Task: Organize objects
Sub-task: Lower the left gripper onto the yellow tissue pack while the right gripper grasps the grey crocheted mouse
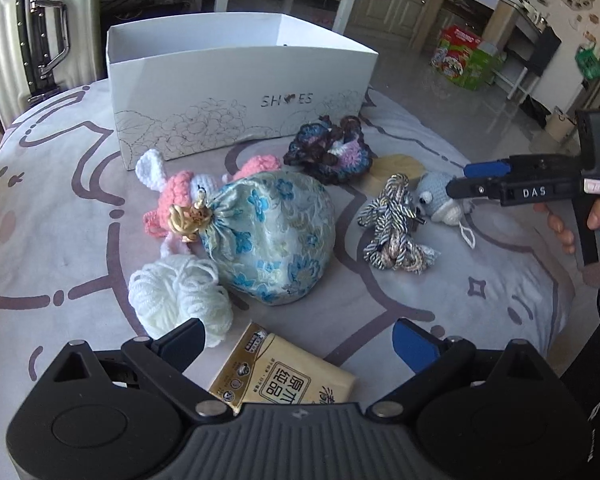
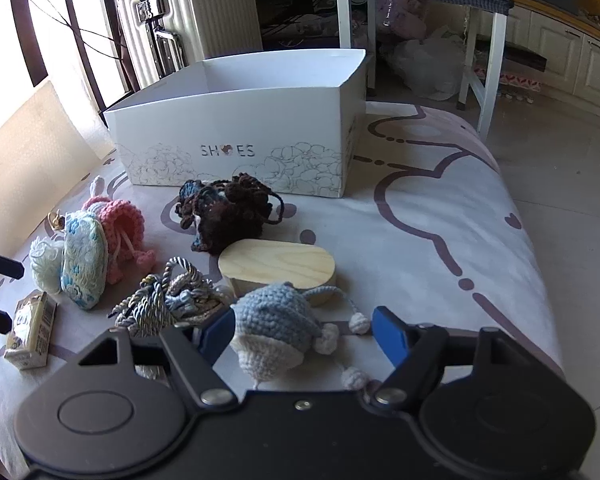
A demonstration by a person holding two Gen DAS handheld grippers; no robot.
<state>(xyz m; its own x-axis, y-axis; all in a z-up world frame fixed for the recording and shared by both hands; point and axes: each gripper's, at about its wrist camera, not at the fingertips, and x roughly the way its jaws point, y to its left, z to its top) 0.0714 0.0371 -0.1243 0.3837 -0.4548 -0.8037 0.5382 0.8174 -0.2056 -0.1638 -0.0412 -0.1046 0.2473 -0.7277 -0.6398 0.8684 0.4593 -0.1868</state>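
right gripper [image 2: 304, 330] sat low over the cloth with its jaws apart around the blue crochet doll [image 2: 278, 330]; the left blue pad looked right at the doll's side, the right pad stood clear, so no clamp yet. likely set this way to take the doll first, it being the nearest small thing. just behind the doll lay the wooden oval [image 2: 278, 266], touching or nearly so, and the twisted cord bundle [image 2: 168, 300] lay just to its left.

left gripper [image 1: 300, 344] was wide apart, nothing between the pads, tilted down over the tissue pack [image 1: 284, 376], with the white yarn ball [image 1: 180, 296] beside its left finger. probably lined up for the pack or the yarn, could not tell which.

further out: floral pouch [image 1: 272, 236] lay on the pink crochet doll [image 1: 172, 192], dark crochet piece [image 1: 328, 152] near the box. white shoe box [image 2: 236, 136] stood open at the back of the patterned cloth [image 2: 440, 240]; what showed of its inside was empty, clearly the drop spot. all items were still outside it, so sorting was not yet begun.
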